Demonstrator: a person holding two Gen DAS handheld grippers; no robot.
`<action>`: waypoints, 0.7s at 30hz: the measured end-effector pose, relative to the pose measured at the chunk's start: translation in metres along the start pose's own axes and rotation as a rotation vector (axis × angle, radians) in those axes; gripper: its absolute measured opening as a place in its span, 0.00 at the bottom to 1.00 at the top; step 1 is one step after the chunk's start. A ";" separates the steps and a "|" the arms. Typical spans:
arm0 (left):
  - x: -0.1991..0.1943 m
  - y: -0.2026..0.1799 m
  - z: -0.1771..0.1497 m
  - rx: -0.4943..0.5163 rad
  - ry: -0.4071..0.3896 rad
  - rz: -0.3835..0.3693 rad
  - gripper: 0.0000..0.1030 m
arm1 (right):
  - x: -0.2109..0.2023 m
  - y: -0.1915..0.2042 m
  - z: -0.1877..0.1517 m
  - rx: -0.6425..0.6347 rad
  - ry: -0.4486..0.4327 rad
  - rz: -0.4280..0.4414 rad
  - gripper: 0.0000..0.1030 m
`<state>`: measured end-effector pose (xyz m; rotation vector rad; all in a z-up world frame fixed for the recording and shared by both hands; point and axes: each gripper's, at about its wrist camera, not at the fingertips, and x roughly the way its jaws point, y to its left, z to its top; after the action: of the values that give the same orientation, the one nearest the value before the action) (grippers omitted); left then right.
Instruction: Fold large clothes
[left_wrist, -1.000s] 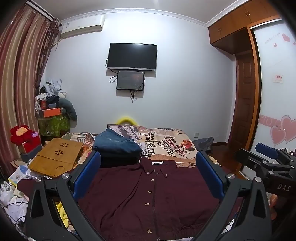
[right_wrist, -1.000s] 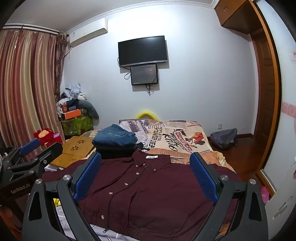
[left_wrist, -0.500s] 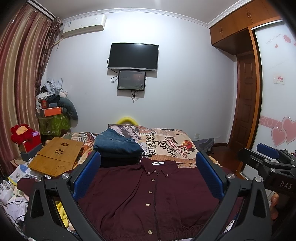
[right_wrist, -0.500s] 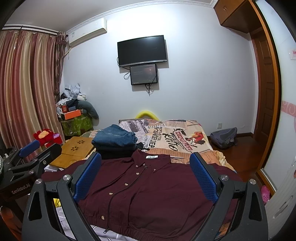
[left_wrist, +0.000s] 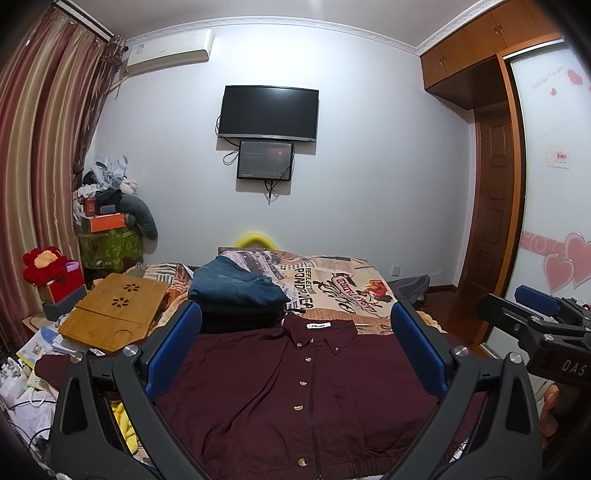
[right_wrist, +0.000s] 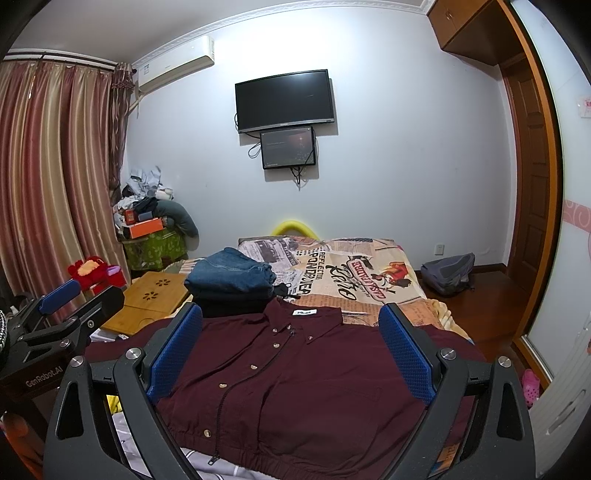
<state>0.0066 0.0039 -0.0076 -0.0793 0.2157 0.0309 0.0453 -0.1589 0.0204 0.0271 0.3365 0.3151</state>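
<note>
A bedroom with a pale wall is filling both views, a black television (left_wrist: 269, 112) hanging on it above a smaller dark screen (left_wrist: 265, 160), and striped curtains (right_wrist: 48, 184) running down the left side. The bed (left_wrist: 351, 291) under a printed newspaper-style cover is taking up the middle of the room. The maroon shirt (left_wrist: 295, 398) is lying flat and buttoned on the near part of the bed, front up, collar pointing toward the far wall, its elastic hem nearest the cameras and its sleeves spreading out to either side. Just beyond the collar, a stack of folded clothes (left_wrist: 236, 295) topped with blue denim is sitting on the cover. A wooden lap tray (left_wrist: 114, 315) is resting to the left of that stack.

The left gripper (left_wrist: 295, 349) is hovering above the shirt with its blue-padded jaws spread wide and nothing between them. The right gripper (right_wrist: 291, 345) is hanging over the same garment, likewise gaping wide and empty. Each tool is also showing at the edge of the other's view. A grey backpack (right_wrist: 448, 271) is lying on the wooden floor by the door
</note>
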 end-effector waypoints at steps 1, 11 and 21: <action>0.001 0.000 -0.001 0.000 0.001 0.001 1.00 | 0.001 0.001 0.000 0.001 0.001 0.000 0.92; 0.003 0.002 0.000 -0.006 0.008 -0.001 1.00 | 0.004 0.007 0.000 0.002 0.007 0.006 0.92; 0.005 0.004 -0.002 -0.006 0.012 -0.001 1.00 | 0.006 0.006 -0.002 0.003 0.011 0.010 0.92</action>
<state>0.0112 0.0078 -0.0108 -0.0858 0.2278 0.0298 0.0483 -0.1512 0.0169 0.0295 0.3480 0.3245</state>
